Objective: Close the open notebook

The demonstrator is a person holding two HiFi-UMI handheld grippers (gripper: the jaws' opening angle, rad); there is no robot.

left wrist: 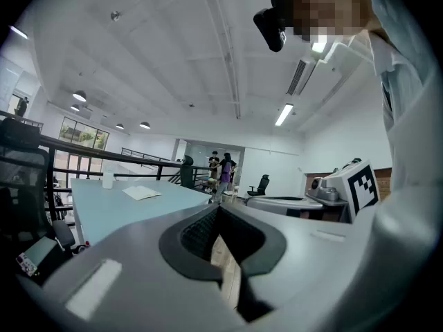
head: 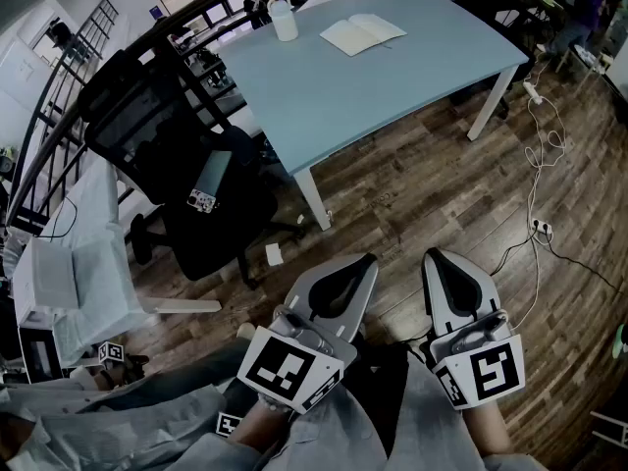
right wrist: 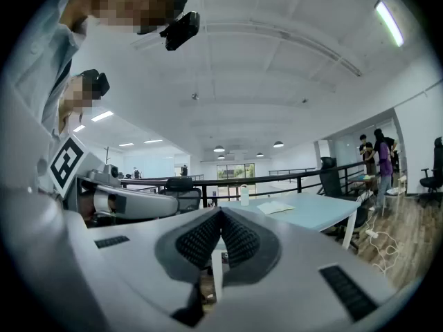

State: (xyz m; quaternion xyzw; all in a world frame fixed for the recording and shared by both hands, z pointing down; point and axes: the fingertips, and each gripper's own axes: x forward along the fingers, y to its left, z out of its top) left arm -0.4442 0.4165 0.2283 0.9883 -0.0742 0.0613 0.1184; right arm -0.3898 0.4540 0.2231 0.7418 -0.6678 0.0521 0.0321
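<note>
Your left hand-held gripper (head: 366,260) and right hand-held gripper (head: 433,255), both closed on nothing, sit short of the bench (head: 392,86), whose far side bears the open notebook (head: 363,33): probably light and floppy, so take one cover's outer edge.

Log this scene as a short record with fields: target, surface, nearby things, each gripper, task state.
target: notebook, open, lying flat
surface: light blue table, notebook on its far part
nearby: white bottle on the table, apart from the notebook; black office chair at the table's left
left gripper: left gripper shut, empty, over the wooden floor, short of the table
right gripper: right gripper shut, empty, beside the left
task state: notebook untouched
</note>
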